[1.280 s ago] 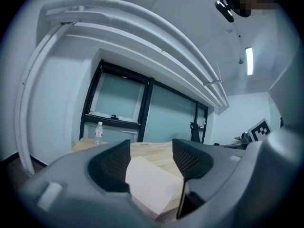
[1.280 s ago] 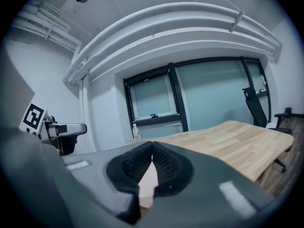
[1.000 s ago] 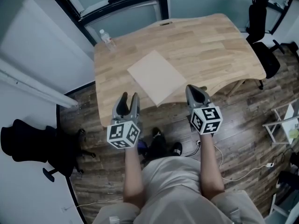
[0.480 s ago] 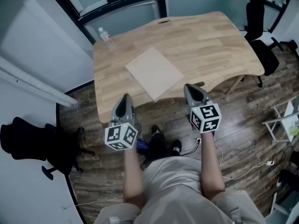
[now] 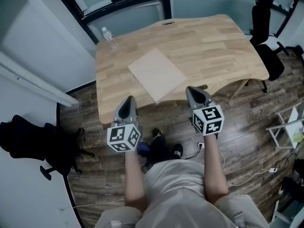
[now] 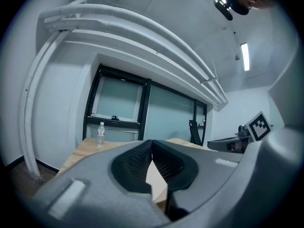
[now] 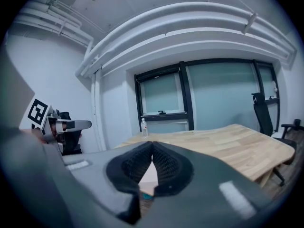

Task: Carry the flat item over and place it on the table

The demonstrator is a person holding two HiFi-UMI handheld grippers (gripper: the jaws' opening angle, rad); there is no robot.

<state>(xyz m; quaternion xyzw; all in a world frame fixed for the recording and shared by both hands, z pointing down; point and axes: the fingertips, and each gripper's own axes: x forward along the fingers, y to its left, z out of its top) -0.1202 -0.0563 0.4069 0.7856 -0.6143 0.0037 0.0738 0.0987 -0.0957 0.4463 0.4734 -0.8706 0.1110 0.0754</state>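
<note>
The flat item, a pale thin board [image 5: 156, 75], lies on the wooden table [image 5: 213, 46], its near corner close to the front edge. My left gripper [image 5: 128, 101] hangs over the floor just short of that edge, shut with nothing in it. My right gripper [image 5: 193, 91] is level with it on the right, near the board's near corner, also shut and empty. In the left gripper view the jaws [image 6: 152, 142] meet at the tips, and a strip of the board [image 6: 155, 177] shows below them. The right gripper view shows the same closed jaws [image 7: 152, 144] over the board [image 7: 149, 175].
A clear water bottle [image 5: 109, 38] stands at the table's far left corner. Black office chairs sit to the right [image 5: 268, 46] and to the left [image 5: 33, 144] of the table. Cables [image 5: 247, 175] trail over the wooden floor by my feet [image 5: 161, 148].
The left gripper's jaws, open a second ago, have closed on nothing. Both grippers stay just off the table's front edge, and the board has not moved.
</note>
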